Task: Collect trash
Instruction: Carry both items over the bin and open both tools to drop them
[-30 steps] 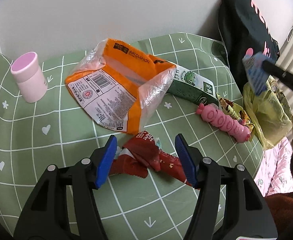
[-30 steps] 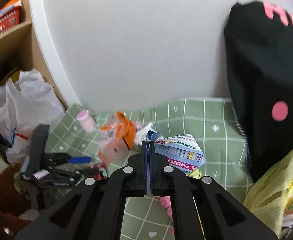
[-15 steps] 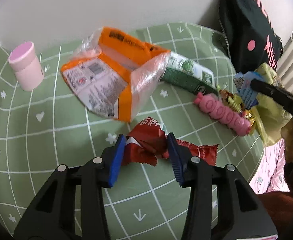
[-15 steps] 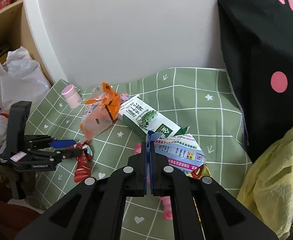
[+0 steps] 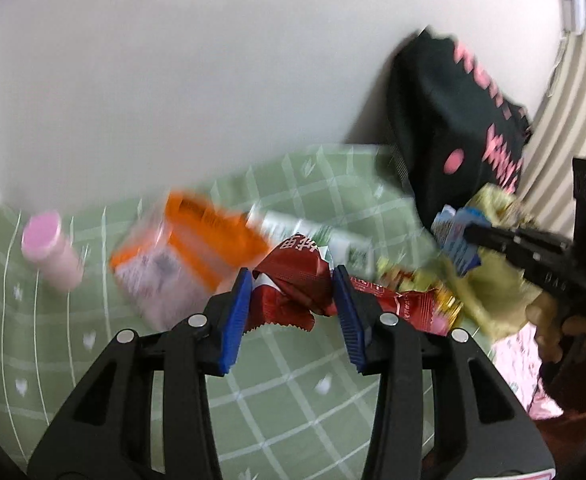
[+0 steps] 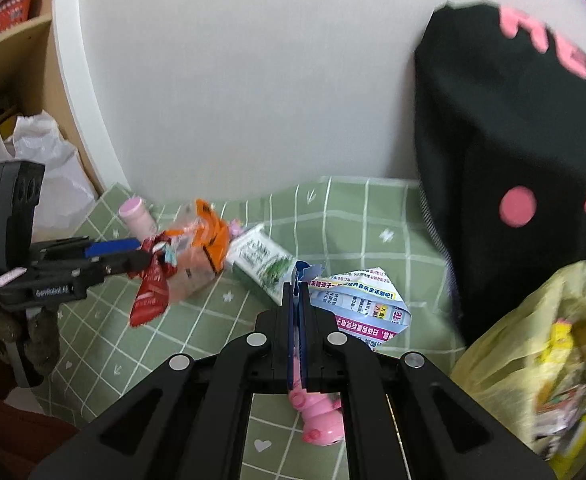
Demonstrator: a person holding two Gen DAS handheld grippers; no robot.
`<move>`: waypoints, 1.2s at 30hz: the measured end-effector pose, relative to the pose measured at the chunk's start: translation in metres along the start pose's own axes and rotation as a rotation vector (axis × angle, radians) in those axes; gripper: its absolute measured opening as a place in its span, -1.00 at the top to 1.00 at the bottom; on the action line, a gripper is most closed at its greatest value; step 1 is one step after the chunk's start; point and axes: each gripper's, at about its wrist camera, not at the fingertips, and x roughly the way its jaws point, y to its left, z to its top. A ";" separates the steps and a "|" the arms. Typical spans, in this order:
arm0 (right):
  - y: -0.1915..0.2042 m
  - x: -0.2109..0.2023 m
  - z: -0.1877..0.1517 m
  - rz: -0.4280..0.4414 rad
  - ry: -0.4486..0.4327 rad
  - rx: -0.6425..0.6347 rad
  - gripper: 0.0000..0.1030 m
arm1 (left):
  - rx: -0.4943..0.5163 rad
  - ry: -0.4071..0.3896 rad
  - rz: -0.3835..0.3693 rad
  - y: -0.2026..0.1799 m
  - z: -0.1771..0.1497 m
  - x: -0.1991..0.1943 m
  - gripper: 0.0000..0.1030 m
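Observation:
My left gripper (image 5: 291, 282) is shut on a crumpled red snack wrapper (image 5: 293, 276) and holds it above the green checked cloth (image 5: 293, 384); the wrapper hangs from it in the right wrist view (image 6: 151, 292). My right gripper (image 6: 297, 286) is shut on a blue and white paper packet (image 6: 357, 300), close to a yellow plastic trash bag (image 6: 533, 352). In the left wrist view the right gripper (image 5: 469, 234) holds the packet (image 5: 451, 236) over the yellow bag (image 5: 489, 280).
On the cloth lie an orange and clear bag (image 5: 185, 248), a green and white carton (image 6: 261, 260), a pink bottle (image 5: 51, 248) and a pink toy (image 6: 319, 420). A black bag with pink print (image 6: 513, 160) leans on the wall. A shelf with white bags (image 6: 33, 168) stands left.
My left gripper closed on the red wrapper and lifted it off the cloth. My right gripper kept hold of the packet and moved toward the yellow bag.

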 end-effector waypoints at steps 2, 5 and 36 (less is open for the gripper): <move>-0.003 -0.018 0.008 -0.018 -0.043 -0.008 0.93 | 0.035 -0.048 -0.026 -0.013 0.016 -0.002 0.23; -0.010 -0.050 0.019 -0.052 -0.113 -0.016 0.93 | 0.121 -0.099 -0.079 -0.041 0.043 0.001 0.23; -0.218 -0.121 -0.077 -0.253 -0.127 0.565 0.93 | 0.621 0.209 -0.413 -0.308 0.046 0.168 0.21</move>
